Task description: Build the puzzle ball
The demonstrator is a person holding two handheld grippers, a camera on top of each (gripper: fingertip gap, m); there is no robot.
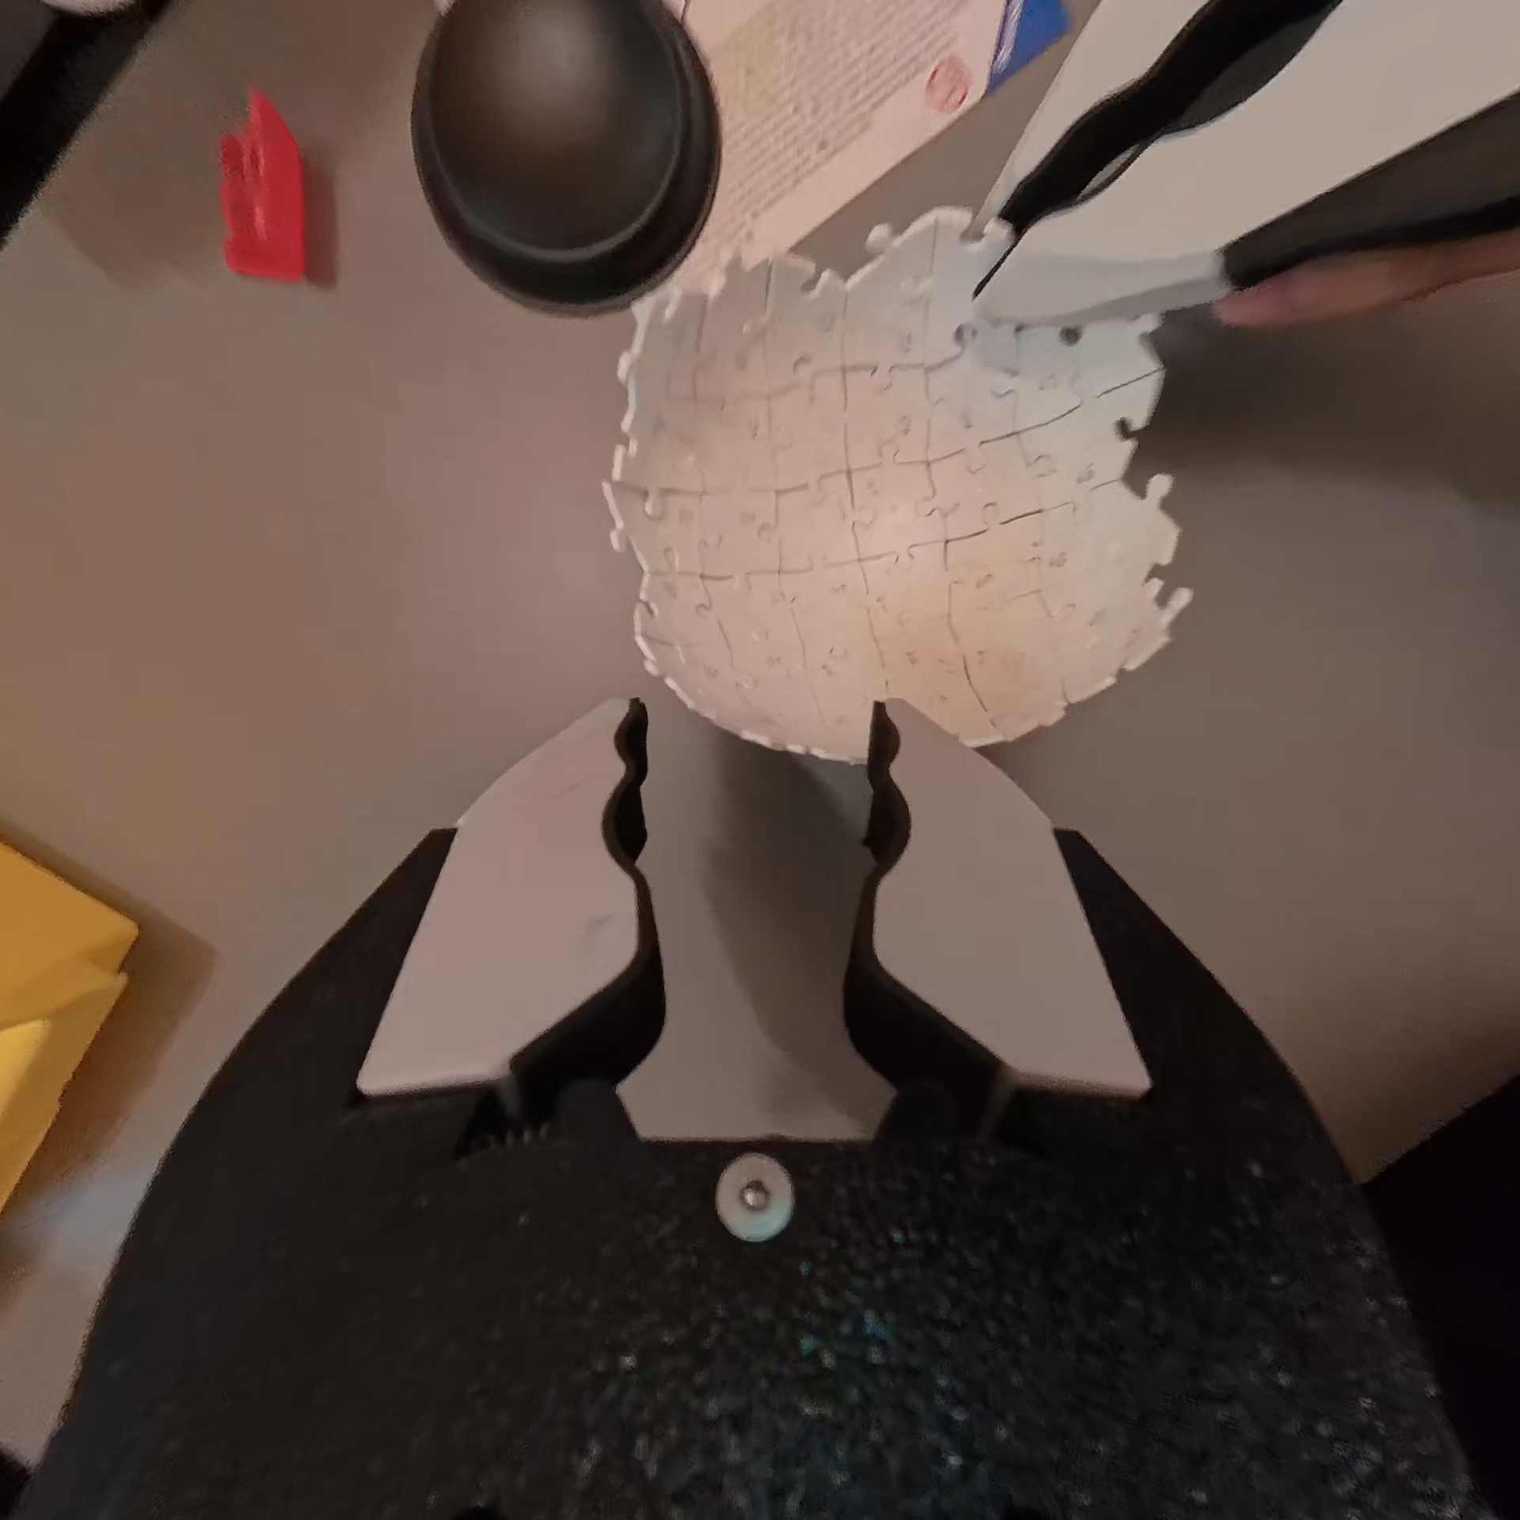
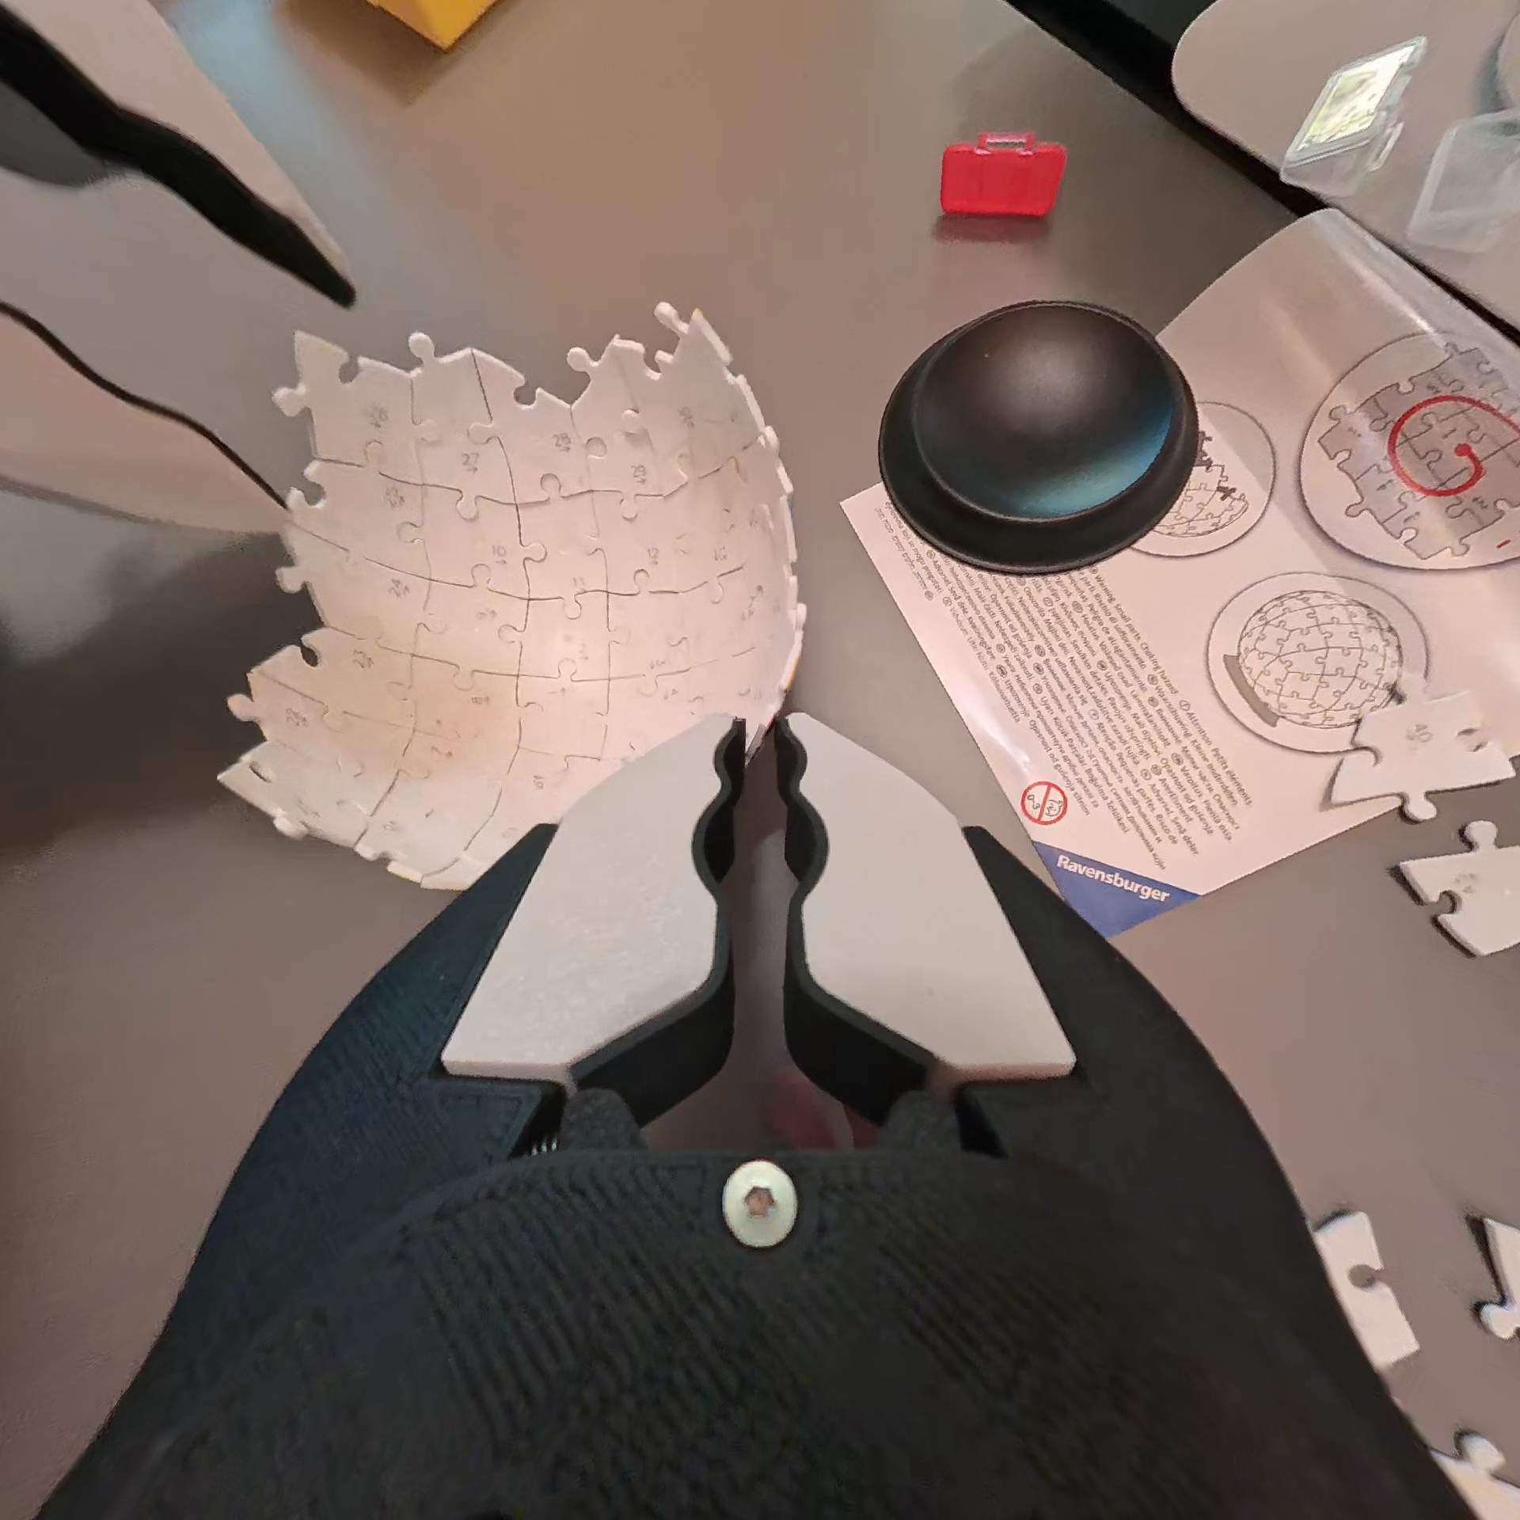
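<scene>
The partly built white puzzle ball (image 1: 888, 510) is an open half shell on the grey table, its hollow numbered side facing both cameras (image 2: 526, 576). My right gripper (image 2: 758, 734) is shut on the shell's near rim; in the left wrist view its fingertips pinch the rim at the top right (image 1: 983, 259). My left gripper (image 1: 757, 724) is open and empty, its fingertips just at the shell's edge. In the right wrist view it (image 2: 317, 395) shows at the upper left, jaws wide apart beside the shell's far rim.
A black dome stand (image 2: 1036, 436) sits on the printed instruction sheet (image 2: 1234, 658) to the right of the shell. Loose white pieces (image 2: 1415, 757) lie at the right. A small red case (image 2: 999, 177), clear plastic boxes (image 2: 1349, 115) and a yellow box (image 1: 49, 987) stand around. One gripper's finger ends stand about 12 centimetres off the other's.
</scene>
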